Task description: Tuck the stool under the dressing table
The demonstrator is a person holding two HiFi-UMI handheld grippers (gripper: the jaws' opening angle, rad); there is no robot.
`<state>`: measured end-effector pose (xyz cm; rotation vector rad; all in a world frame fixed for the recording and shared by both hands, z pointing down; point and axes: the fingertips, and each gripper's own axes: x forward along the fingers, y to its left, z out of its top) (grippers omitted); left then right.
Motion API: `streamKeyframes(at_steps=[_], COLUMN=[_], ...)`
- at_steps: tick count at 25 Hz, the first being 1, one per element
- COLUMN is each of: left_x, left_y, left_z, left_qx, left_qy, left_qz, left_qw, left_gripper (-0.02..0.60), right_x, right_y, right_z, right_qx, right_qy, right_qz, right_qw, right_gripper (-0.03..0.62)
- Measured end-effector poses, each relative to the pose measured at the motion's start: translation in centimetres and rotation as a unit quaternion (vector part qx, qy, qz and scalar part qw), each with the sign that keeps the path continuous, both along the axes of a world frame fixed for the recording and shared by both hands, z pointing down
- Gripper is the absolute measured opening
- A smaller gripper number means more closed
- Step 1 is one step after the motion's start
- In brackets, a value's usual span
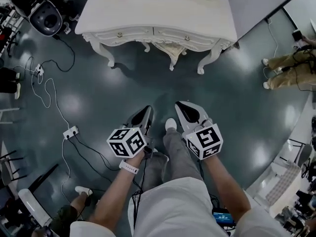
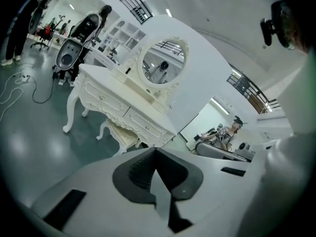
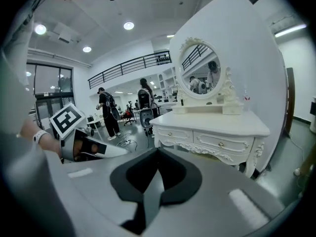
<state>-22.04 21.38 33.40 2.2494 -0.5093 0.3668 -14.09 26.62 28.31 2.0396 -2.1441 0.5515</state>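
The stool (image 1: 171,51) is tucked under the dressing table (image 1: 148,14); both grippers are closed and empty.
Head view: left gripper (image 1: 147,111) and right gripper (image 1: 181,105) hang well apart from the table. Left gripper view: jaws together, stool between the table's legs. Right gripper view: jaws together on nothing. A careless step toward the table could nudge the stool askew.

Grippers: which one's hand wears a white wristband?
The left gripper; a white wristband sits just behind its cube; none shows behind the right gripper.

Glossy dark floor (image 1: 123,90) — dressing table (image 1: 158,14) standing, stool (image 1: 170,51) tucked beneath, power strip (image 1: 71,132) lying.
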Motion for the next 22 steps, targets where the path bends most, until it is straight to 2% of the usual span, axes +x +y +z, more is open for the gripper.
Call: streamKeyframes(at_steps=[4,9,16,22], left_x=[-2.3,-5.2,-11.8,-17.7], left_y=[1.2,3.7,6.8,8.9], left_z=[-5.5,-11.5,-18.9,-22.4], left_qx=[0.054,0.103,0.19,0.222], left_qy=[0.01,0.032,0.026,0.016], left_qz=[0.008,0.009,0.0,-0.025], left_qw=[0.9984,0.9941,0.9814,0.9745], left_gripper=[0.009,0.009,0.009,0.009], right_x=[-2.3,-5.5,-9.6,-13.3], right_y=[1.2,3.1,5.1,6.6], right_z=[-3.6,-8.0,-14.2,-17.1], right_qx=[0.005,0.017,0.063,0.07], right_qy=[0.008,0.019,0.026,0.036], right_qz=[-0.022,-0.04,-0.048,-0.072], right_qw=[1.0,0.999,0.997,0.994], right_gripper=[0.012,0.012,0.011,0.011])
